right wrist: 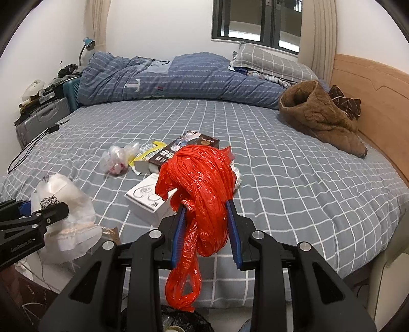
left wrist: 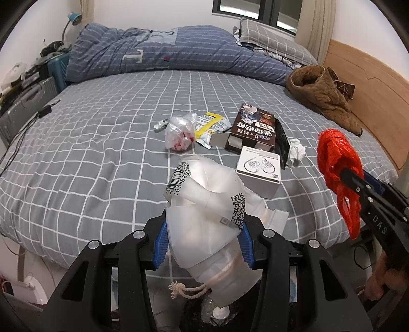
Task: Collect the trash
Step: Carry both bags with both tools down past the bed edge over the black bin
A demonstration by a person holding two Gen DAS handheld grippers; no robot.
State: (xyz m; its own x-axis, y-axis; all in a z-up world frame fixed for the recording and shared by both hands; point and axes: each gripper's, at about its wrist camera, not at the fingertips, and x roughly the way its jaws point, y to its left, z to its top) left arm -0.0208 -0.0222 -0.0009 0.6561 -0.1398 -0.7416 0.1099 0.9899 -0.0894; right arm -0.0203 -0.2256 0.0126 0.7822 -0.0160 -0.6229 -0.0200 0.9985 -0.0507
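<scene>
Both wrist views sit low at near bed (left wrist: 76, 143) edge, facing across toward window (right wrist: 255, 23). Left camera close over litter; right further right. Shared: white box (left wrist: 258, 168), brown coat (right wrist: 317, 115), each other's gripper at frame edge.

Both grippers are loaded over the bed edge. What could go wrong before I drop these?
The white plastic bag is bulky in the left gripper; its loose cord could snag.
The red plastic bag trails a long tail below the right gripper and might catch or slip out.
The black bin bag below is barely visible, so either drop could miss.
</scene>
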